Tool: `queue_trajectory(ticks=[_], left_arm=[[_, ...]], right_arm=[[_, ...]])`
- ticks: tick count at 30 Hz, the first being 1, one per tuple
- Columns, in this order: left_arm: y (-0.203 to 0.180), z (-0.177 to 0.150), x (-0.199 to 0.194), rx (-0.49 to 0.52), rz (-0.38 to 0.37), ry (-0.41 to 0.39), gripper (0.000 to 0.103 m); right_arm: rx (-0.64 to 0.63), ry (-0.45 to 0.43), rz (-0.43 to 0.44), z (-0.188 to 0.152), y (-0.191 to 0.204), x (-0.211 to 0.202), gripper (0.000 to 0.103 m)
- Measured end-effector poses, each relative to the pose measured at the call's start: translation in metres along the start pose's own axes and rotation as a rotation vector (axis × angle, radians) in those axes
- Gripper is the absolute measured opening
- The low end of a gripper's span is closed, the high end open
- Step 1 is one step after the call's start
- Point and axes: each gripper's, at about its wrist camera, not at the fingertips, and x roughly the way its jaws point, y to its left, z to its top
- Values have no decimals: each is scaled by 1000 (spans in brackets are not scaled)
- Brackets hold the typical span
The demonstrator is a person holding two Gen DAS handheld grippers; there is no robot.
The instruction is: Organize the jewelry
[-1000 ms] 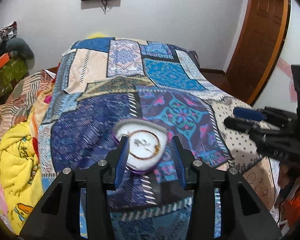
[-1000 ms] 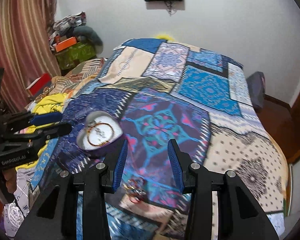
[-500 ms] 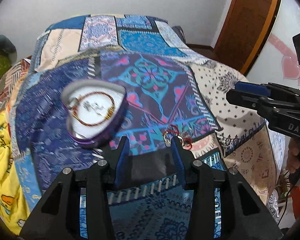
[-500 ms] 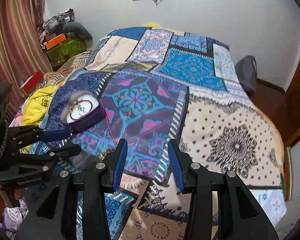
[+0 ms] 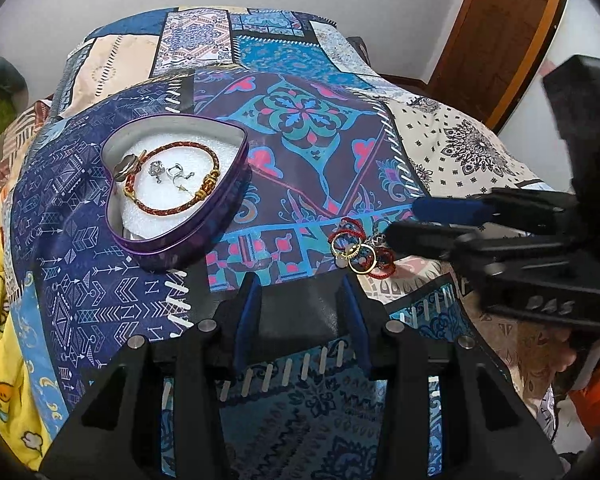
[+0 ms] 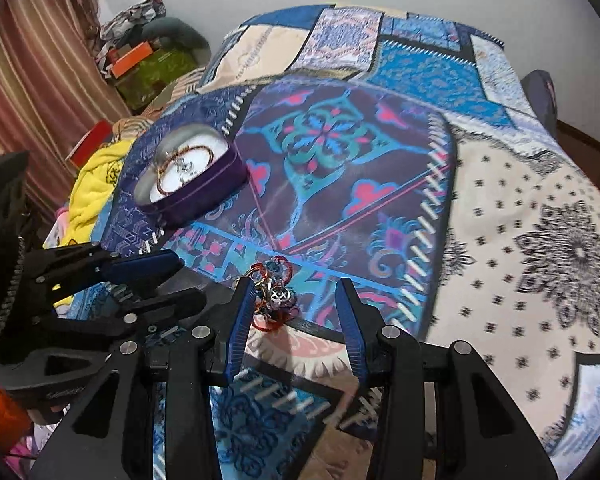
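Fingers on both grippers spread wide, nothing held. Right gripper [image 6: 296, 320] sits low over the bed [image 5: 308, 120], left finger [image 6: 242, 320] just beside or touching the loose pile, can't tell which. Left gripper [image 5: 300, 316] hovers empty near the bed's edge between tin and pile. Heart-shaped tin [image 5: 176, 192] holds a red-gold bracelet [image 5: 172, 184] plus small silver pieces [image 5: 170, 172], so partly done. Loose pile of rings and red cords [image 5: 358, 250] remains on the quilt, well apart from the tin; judging by this, roughly halfway, next grab likely the pile
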Motion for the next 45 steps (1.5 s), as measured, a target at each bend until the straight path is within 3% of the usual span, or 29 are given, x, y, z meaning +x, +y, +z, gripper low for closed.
queue_trajectory(ticks=[4,7,11,17,19,33,34,37,45], left_arm=[[-1,1,6,11,-15,6,32],[-5,2,10,23,-31,9,28],[-11,4,15,36,-50,12,28],[-17,8,22,48,-49,11,23],[-17,9,24,47,-48,9,20],[-26,20,35,56,-56,10,15],[-26,21,36,57,-59,11,10],[-29,23,39,59,-61,8,9],[-32,20,21,63,-29,-31,7]], right_arm=[[4,20,-2,0,-3,8,37],[10,23,3,-3,-8,8,29],[1,18,-2,-5,-8,5,23],[-31,33,9,-3,-1,11,22],[-45,39,3,-3,2,14,14],[23,-29,-29,-4,-16,-10,14],[28,-33,-32,-5,-17,-12,14],[42,-45,-40,-6,-21,-18,14],[44,-64,-50,-5,-21,-27,14]])
